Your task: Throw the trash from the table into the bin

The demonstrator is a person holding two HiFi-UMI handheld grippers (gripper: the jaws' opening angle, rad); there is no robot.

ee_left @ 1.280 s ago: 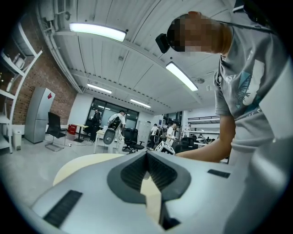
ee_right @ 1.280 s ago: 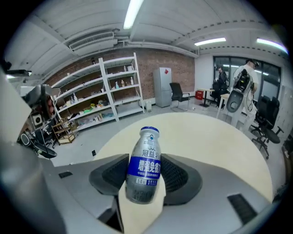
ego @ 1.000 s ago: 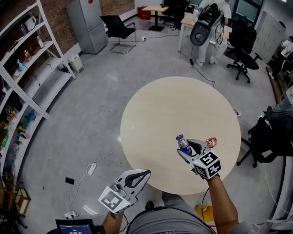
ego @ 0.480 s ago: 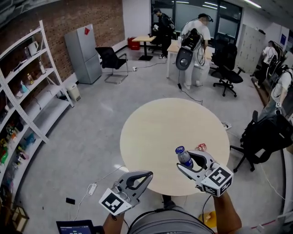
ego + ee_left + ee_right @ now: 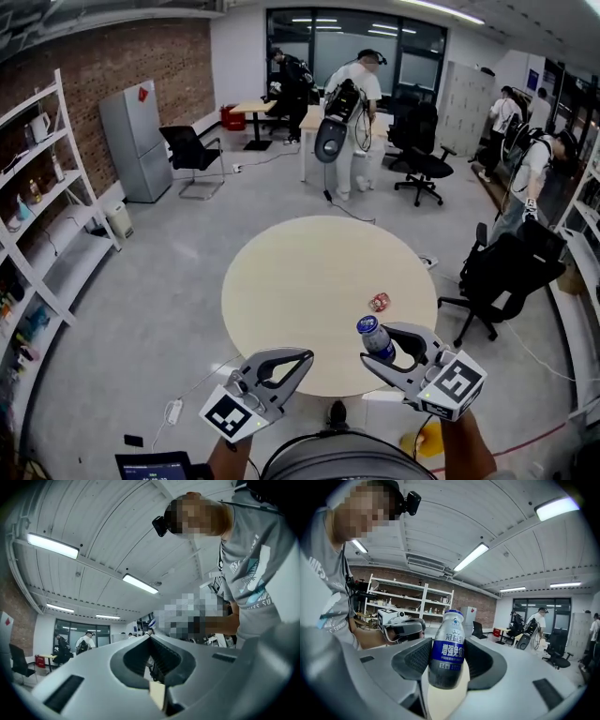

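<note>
From the head view: grips a small silvery bottle (image 5: 373, 333) with blue cap and blue label in the right gripper (image 5: 378, 345), cap uppermost, over the near right part of the round table (image 5: 300, 272) as seen from above. Cannot tell the contents through the opaque wall. Leaves a small red crumpled piece of trash (image 5: 379, 302) on the tabletop just beyond the bottle, apart from both grippers. Carries the left gripper (image 5: 302, 358) to the left of the bottle, at the table's near rim, jaws brought together at the tips, only the hollow behind them showing, empty. Along the left wall, white shelving (image 5: 82, 141) with small jars and bottles, too small to read. From the left gripper view: looks upward past closed jaw tips toward ceiling lights and the grey shirt of the person holding it, with no thing pinched between the pads. From the right gripper view: shows the bottle upright in the middle, both ribbed pads pressed against its lower half, blue label facing the camera, cap clear above the jaws. Beyond, at left, the left gripper with its marker cube, well apart from the bottle.
</note>
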